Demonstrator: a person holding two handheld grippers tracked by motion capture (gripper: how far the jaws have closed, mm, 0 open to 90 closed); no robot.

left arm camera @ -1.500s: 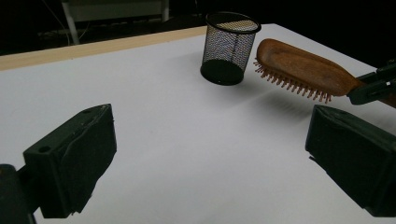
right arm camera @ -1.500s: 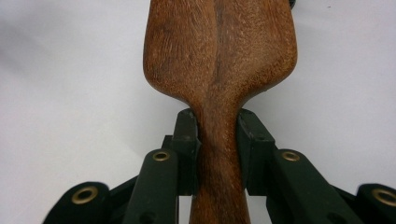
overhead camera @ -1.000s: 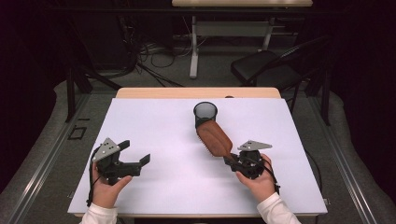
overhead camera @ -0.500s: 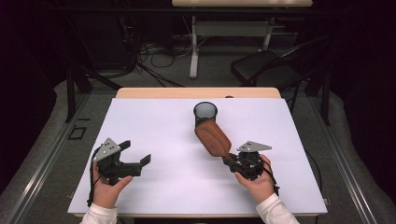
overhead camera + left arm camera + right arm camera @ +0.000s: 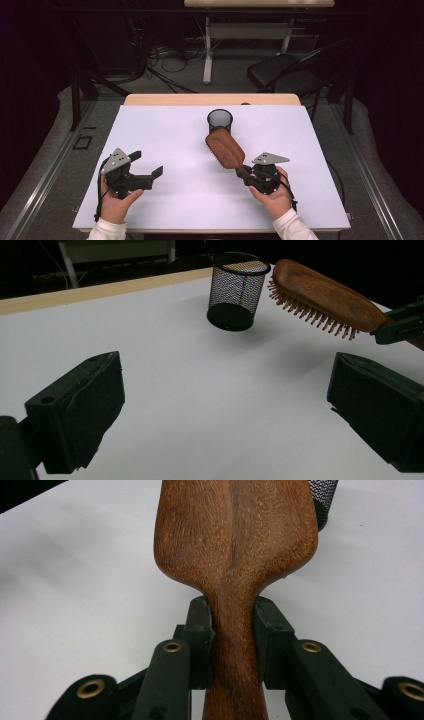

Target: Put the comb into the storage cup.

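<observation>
A wooden hairbrush (image 5: 225, 149) is held above the white table, bristles down, its head pointing toward a black mesh cup (image 5: 220, 121). My right gripper (image 5: 243, 173) is shut on the brush's handle; in the right gripper view both pads press the narrow neck of the hairbrush (image 5: 235, 545). The left gripper view shows the hairbrush (image 5: 325, 297) hanging just right of the mesh cup (image 5: 236, 290), which stands upright. My left gripper (image 5: 148, 168) rests at the table's front left, open, with nothing between its fingers (image 5: 80, 415).
The white table top (image 5: 165, 135) has a wooden strip along its far edge. Behind the table are a dark chair (image 5: 285, 72), a desk frame (image 5: 207, 55) and cables on the floor.
</observation>
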